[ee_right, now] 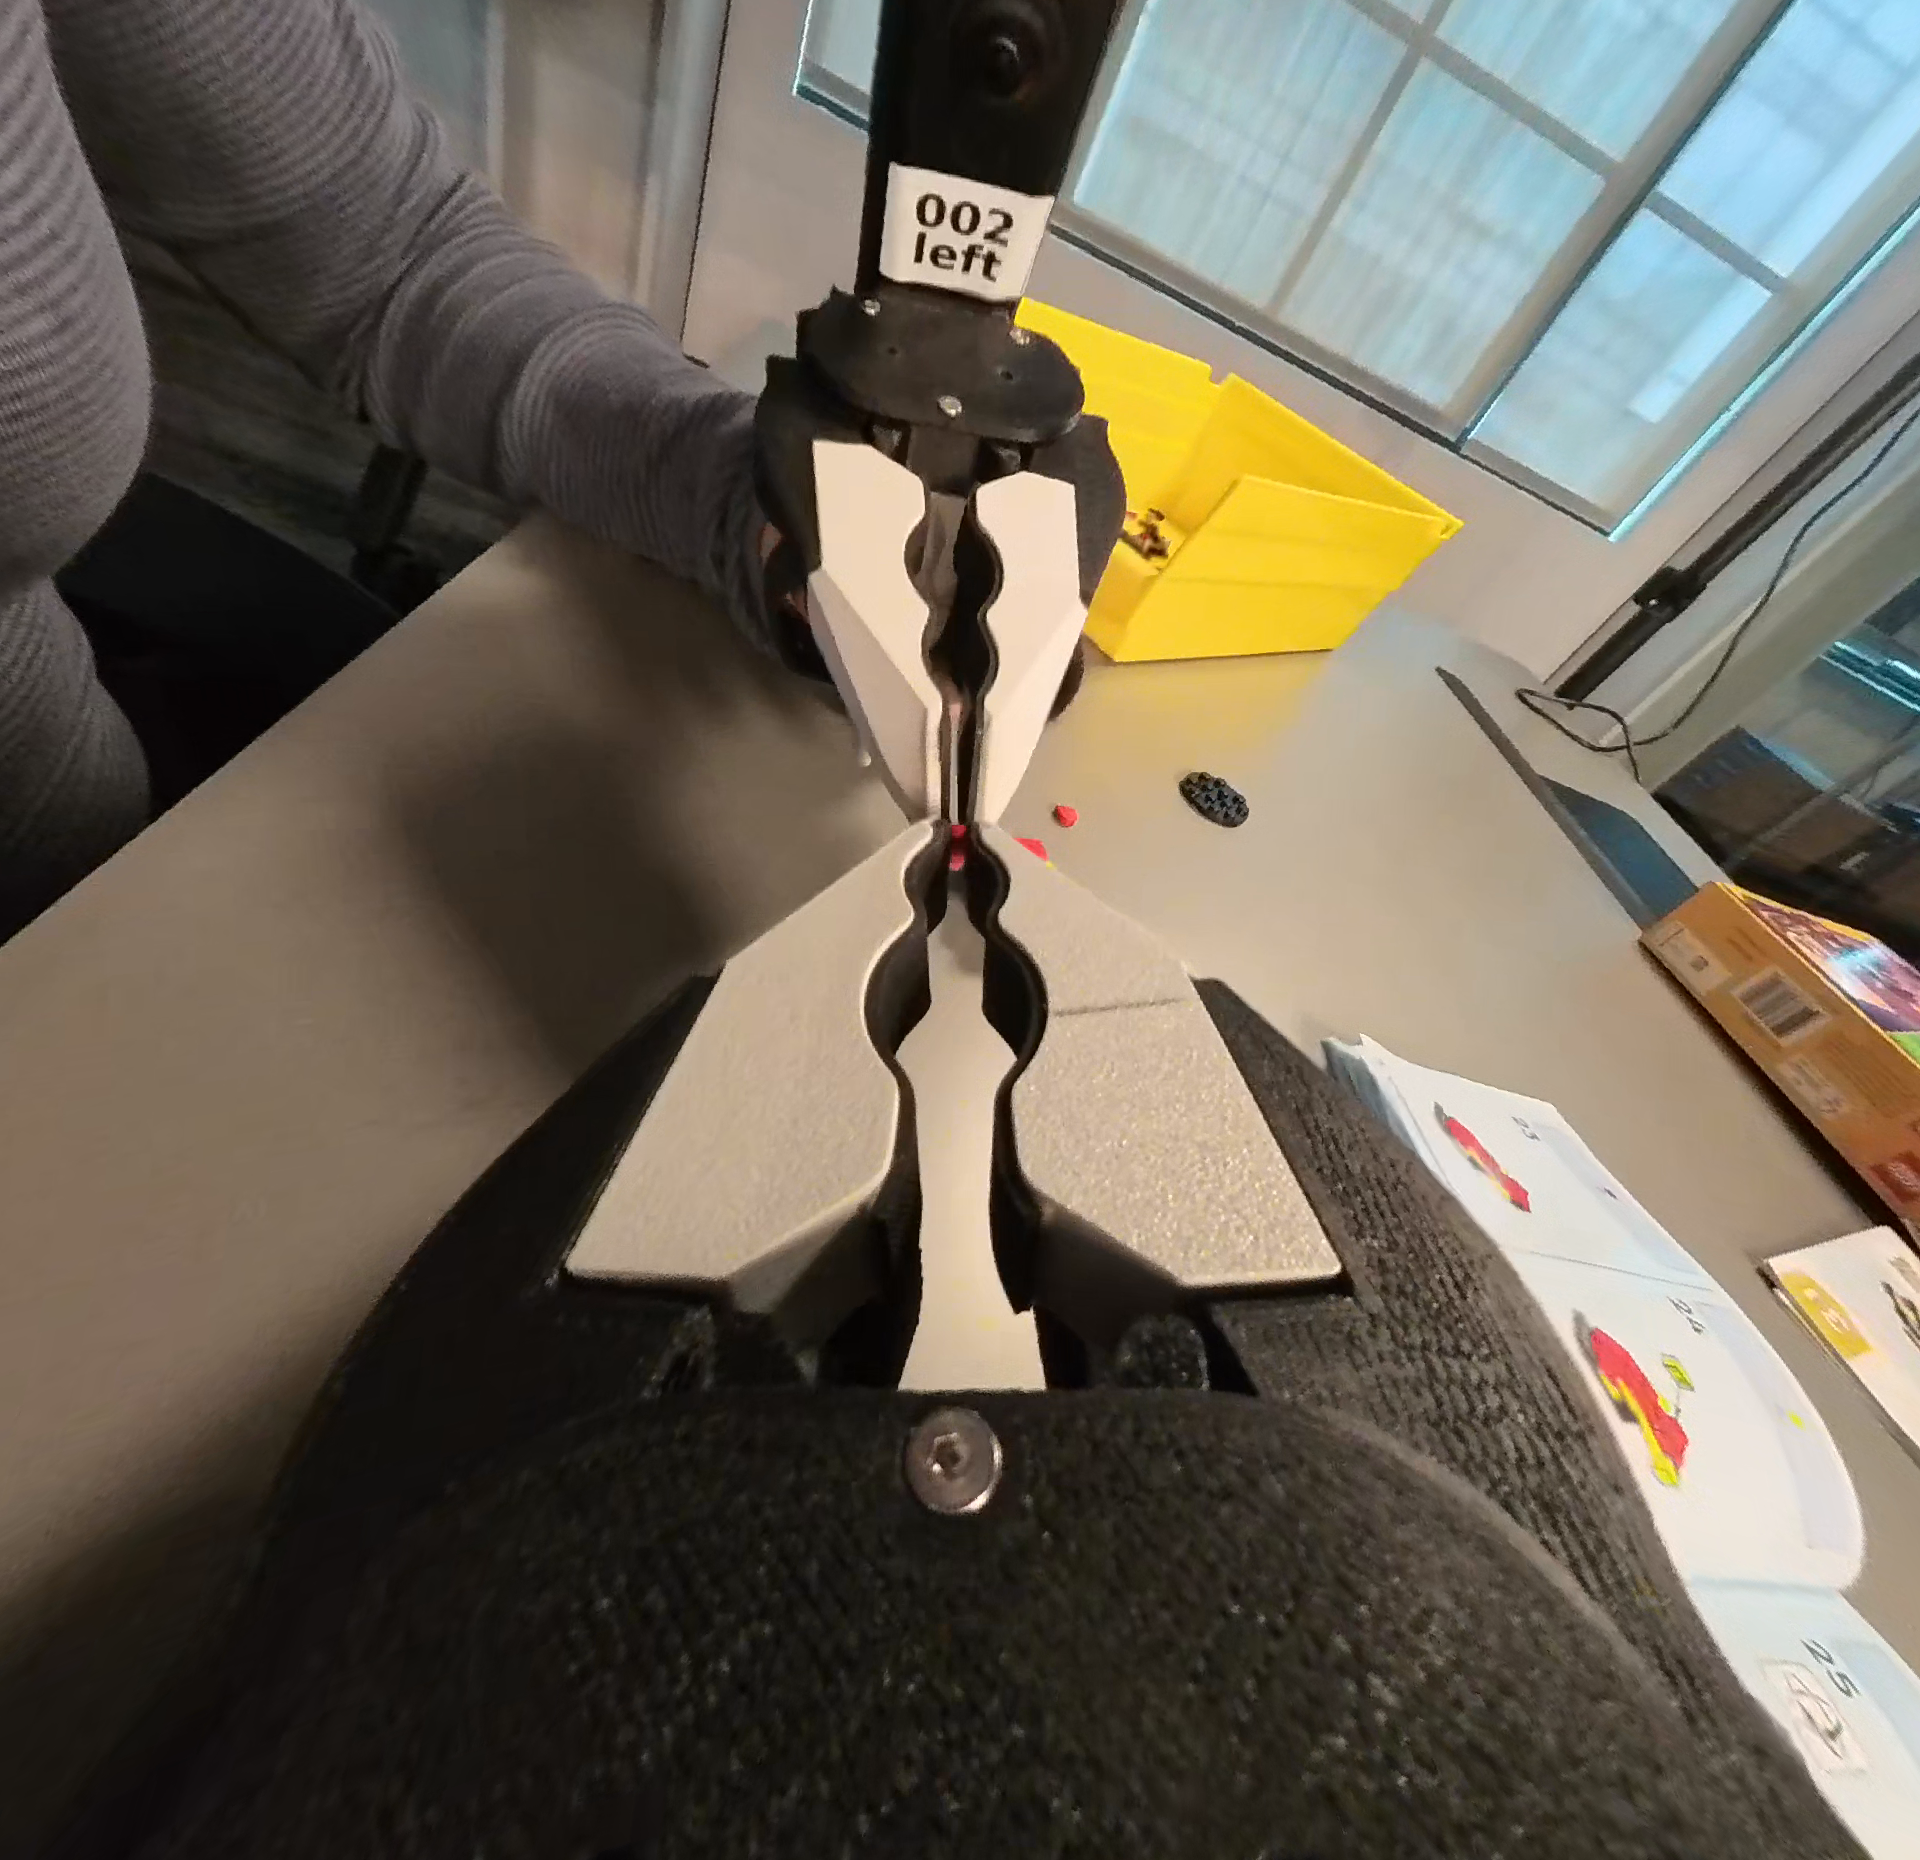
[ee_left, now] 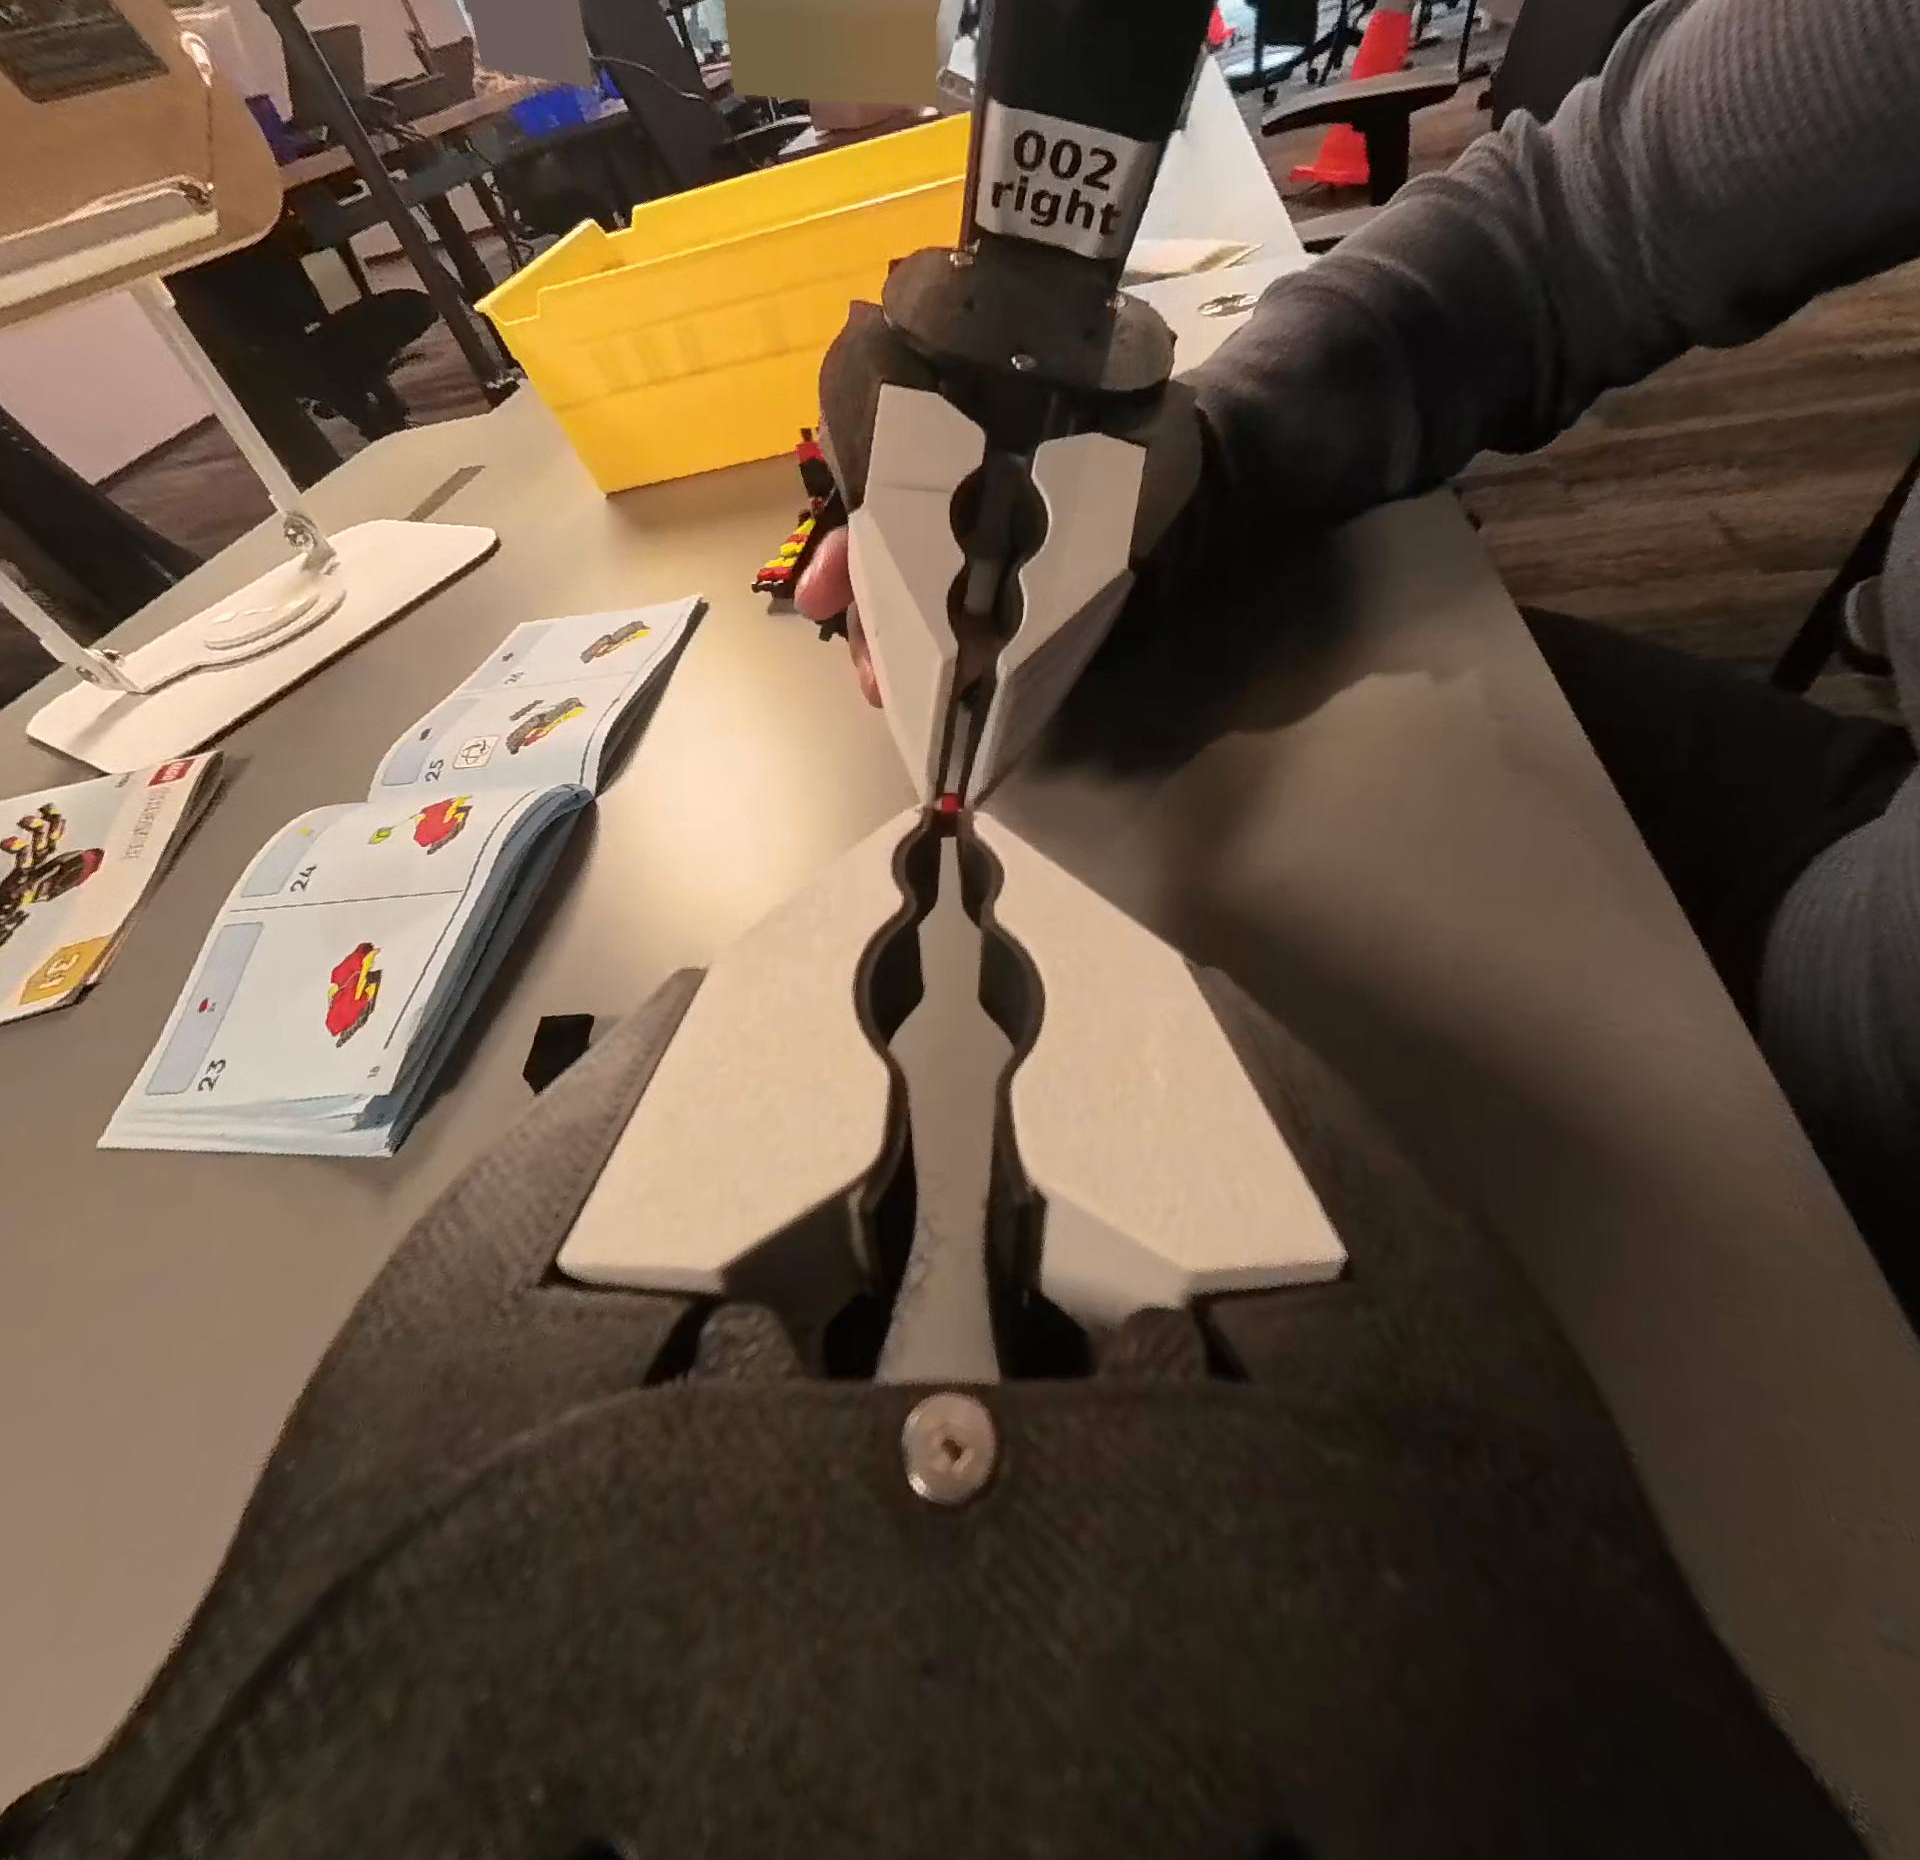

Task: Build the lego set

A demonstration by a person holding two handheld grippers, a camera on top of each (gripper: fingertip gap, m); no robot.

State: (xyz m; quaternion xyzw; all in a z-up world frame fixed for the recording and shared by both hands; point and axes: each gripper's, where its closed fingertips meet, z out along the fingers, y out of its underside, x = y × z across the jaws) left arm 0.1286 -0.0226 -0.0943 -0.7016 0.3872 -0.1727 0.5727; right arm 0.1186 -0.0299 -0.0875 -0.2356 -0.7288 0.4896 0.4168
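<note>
1. Above the middle of the grey desk [ee_left: 1299, 875], the left tool [ee_left: 948, 821] and the right tool [ee_right: 956, 854] meet tip to tip, each with white wedge-shaped fingers and black wavy pads.
2. Both tools are pressed nearly together, and a very small red lego piece [ee_left: 947, 805] sits just at the point where the tips meet. It seems that both pinch it, but which tool really carries it I cannot tell.
3. My judgement is that the build is somewhere in the middle. The light-blue instruction booklet [ee_left: 343, 937] lies open at pages with a red and yellow part, and a partly built black, red and yellow model [ee_left: 800, 553] stands on the desk behind the right tool, near the yellow plastic bin [ee_left: 727, 356].
4. Still loose on the desk are a small red piece [ee_right: 1064, 815] and a black ribbed oval piece [ee_right: 1214, 800], so some steps are left; the piece in the tools is not yet joined to the model.
5. For room: the near desk edge runs close beside the person's grey sleeves [ee_left: 1558, 283], so a dropped piece can roll off there.
6. To the left side, the booklet and the white lamp base [ee_left: 270, 626] take space; the desk directly under the tools is free.
</note>
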